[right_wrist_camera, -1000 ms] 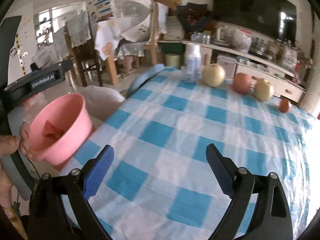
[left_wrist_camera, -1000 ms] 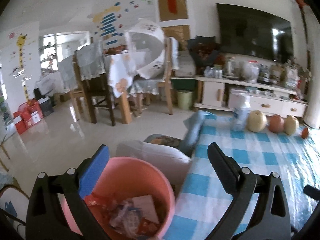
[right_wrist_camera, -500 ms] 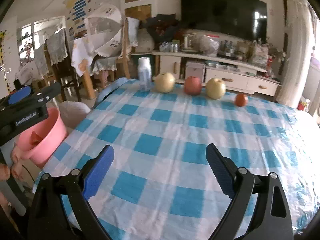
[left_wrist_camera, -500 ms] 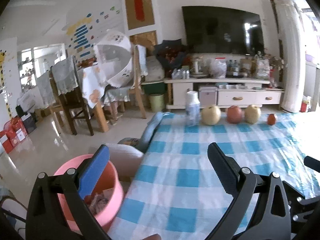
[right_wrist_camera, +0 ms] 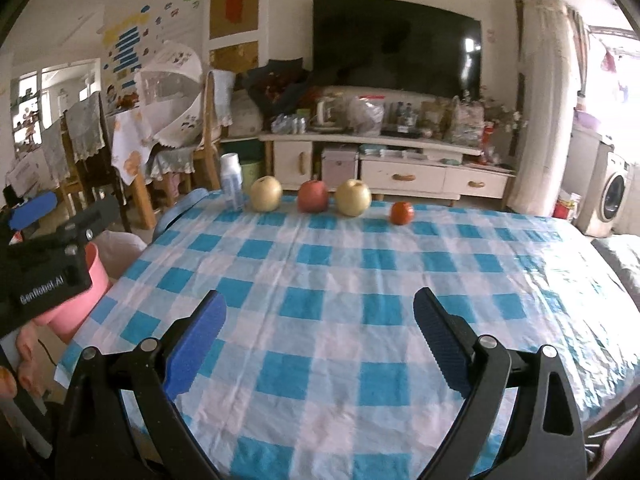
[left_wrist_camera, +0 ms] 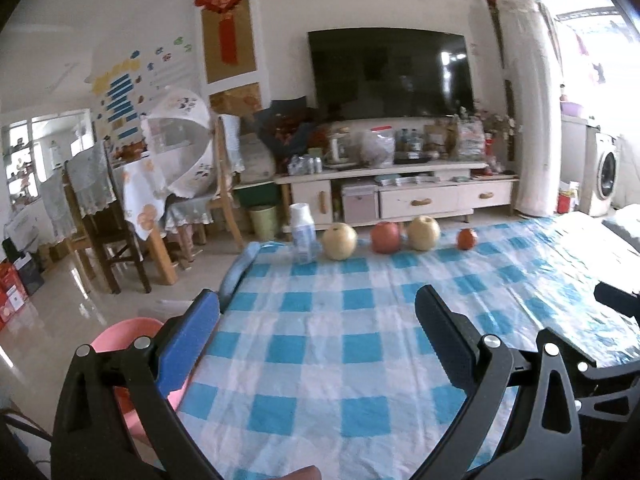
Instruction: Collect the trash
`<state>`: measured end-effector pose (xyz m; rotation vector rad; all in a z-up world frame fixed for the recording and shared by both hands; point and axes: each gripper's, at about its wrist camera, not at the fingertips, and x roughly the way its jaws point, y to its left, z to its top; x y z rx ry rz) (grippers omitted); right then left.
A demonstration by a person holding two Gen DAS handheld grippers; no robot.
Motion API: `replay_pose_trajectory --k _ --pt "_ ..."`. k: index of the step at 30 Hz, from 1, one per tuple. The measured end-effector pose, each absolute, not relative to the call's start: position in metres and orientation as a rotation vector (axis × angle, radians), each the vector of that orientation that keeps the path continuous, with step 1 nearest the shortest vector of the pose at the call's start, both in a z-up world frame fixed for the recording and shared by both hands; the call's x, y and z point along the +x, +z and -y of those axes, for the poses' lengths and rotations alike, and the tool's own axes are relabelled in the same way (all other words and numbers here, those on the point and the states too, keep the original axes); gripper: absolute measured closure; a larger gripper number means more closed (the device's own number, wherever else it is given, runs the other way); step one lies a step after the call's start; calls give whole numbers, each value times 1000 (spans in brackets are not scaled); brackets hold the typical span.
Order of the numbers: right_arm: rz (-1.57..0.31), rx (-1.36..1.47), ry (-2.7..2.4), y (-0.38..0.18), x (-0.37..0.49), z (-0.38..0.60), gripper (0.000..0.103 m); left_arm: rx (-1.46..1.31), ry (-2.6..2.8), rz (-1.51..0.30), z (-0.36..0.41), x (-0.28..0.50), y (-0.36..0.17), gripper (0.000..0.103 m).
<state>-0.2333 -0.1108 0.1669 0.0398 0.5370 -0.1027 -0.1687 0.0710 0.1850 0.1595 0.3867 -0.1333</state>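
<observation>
A pink trash bucket [left_wrist_camera: 120,334] stands on the floor at the table's left edge, mostly hidden behind my left gripper's fingers; it also shows in the right wrist view [right_wrist_camera: 76,304]. My left gripper [left_wrist_camera: 318,320] is open and empty over the blue-checked tablecloth [left_wrist_camera: 360,320]. My right gripper [right_wrist_camera: 318,316] is open and empty above the same cloth [right_wrist_camera: 360,272]. No loose trash shows on the table.
Along the table's far edge stand a white plastic bottle [left_wrist_camera: 302,236], two yellow pears [left_wrist_camera: 339,241], a red apple [left_wrist_camera: 385,237] and a small orange fruit [left_wrist_camera: 467,239]. Behind are a TV cabinet [left_wrist_camera: 400,196], chairs [left_wrist_camera: 100,232] and a small green bin [left_wrist_camera: 262,222].
The left gripper has swung right and up, away from above the pink bucket to face the table. The right gripper's view has also turned right, centring on the tablecloth. Both stay open.
</observation>
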Motion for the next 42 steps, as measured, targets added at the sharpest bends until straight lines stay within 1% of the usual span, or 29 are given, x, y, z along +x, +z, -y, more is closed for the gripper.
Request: replay_pose_trajectory --k 12,22,29,42 --pt "-478 48 -176 189 -289 134 6 166 -201 -329 -44 -222 208 4" --pt "-428 15 -210 206 -319 135 6 170 -174 -308 -37 -242 219 4" --pt "-408 18 -226 212 -330 138 6 169 -175 -284 -36 -259 230 4" --pt "-388 17 -226 219 -340 137 6 164 -167 -272 -39 -265 236 4"
